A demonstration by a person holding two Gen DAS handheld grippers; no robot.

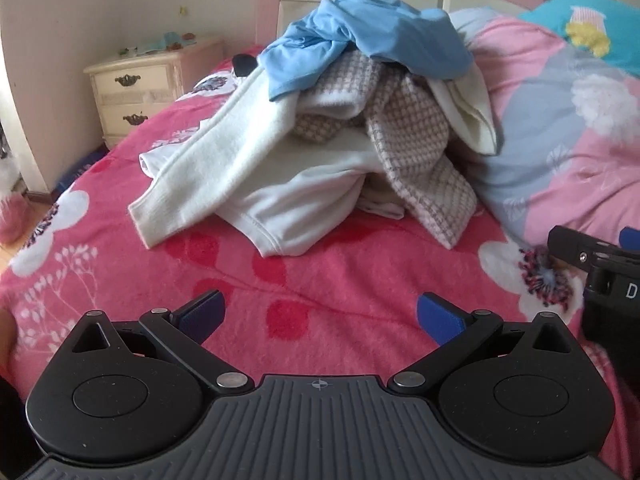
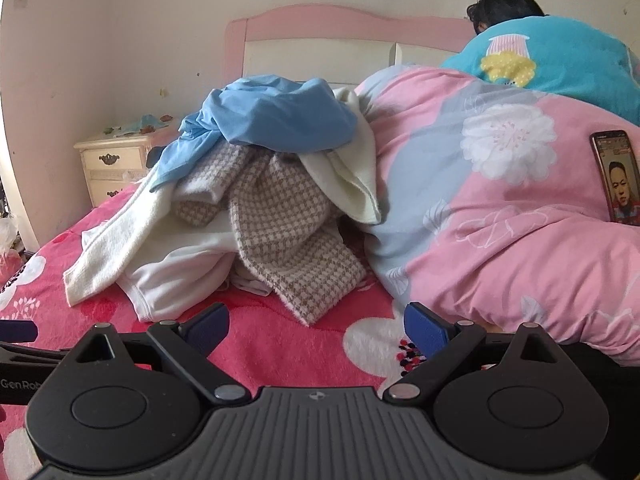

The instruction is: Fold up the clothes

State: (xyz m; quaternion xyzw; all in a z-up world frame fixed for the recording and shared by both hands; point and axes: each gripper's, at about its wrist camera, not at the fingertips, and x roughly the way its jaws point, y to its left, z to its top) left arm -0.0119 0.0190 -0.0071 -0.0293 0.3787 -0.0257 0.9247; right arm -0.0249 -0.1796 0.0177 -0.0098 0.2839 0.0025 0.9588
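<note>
A heap of clothes lies on the red flowered bedspread (image 1: 320, 280): a light blue garment (image 1: 360, 36) on top, a brown-and-white checked garment (image 1: 416, 148) under it, and cream-white fleece pieces (image 1: 224, 160) spilling to the left. In the right wrist view the same heap shows the blue garment (image 2: 276, 116), the checked garment (image 2: 288, 216) and the white pieces (image 2: 132, 240). My left gripper (image 1: 320, 312) is open, short of the heap, nothing between its blue pads. My right gripper (image 2: 316, 332) is open too, in front of the checked garment, empty.
A pink and grey quilt (image 2: 500, 208) bulges on the right against the heap, with a phone (image 2: 616, 176) lying on it. A person in a turquoise top (image 2: 560, 56) sits behind the quilt. A cream nightstand (image 1: 136, 88) stands at the left by the pink headboard (image 2: 320, 28).
</note>
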